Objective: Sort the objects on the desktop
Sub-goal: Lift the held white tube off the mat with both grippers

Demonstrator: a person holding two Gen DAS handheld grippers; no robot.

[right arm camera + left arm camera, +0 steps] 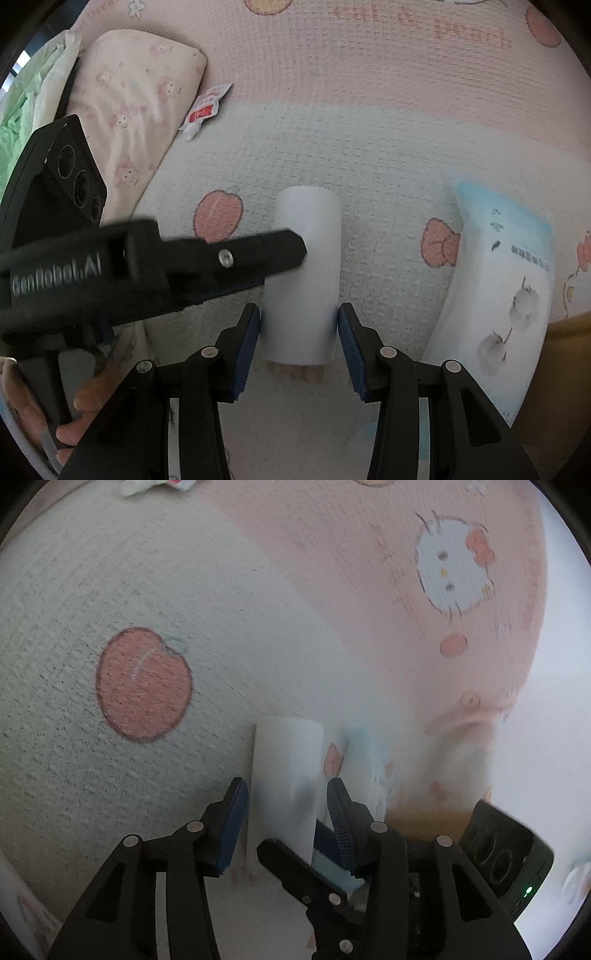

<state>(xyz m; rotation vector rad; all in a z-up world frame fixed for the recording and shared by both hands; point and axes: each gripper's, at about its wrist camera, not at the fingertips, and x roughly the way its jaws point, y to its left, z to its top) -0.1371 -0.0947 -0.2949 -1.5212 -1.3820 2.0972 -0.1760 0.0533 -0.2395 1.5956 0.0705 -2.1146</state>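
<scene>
The right tool [299,328] is straddling a white cylinder [304,273], its blue pads standing at either side of the tube's lower half. The left pad is touching or almost touching the wall, while a sliver of gap is showing at the right pad, so whether it is grasping the tube I cannot tell. The left tool [286,805] is also spread around the same white cylinder [286,775], with a clear gap at its right pad, so it is standing released.

The cylinder is lying on the printed mat [369,155] covering the surface, its long axis running away from the right camera, the far end pointing up the frame and tilted slightly right. In the left wrist view it is likewise running away from the lens between the two fingers.

The right wrist view is showing things the left is missing: the left tool's black body [147,266] crossing in from the left with its tip overlapping the tube's left side, the hand [74,417] gripping its handle, a tissue pack [495,295] lying just right of the tube, a small red-and-white sachet [205,109], and a pink pillow [136,114] at the upper left.

The left wrist view is giving a blurred look at the mat's peach print [144,683] and cat face print [454,565].
</scene>
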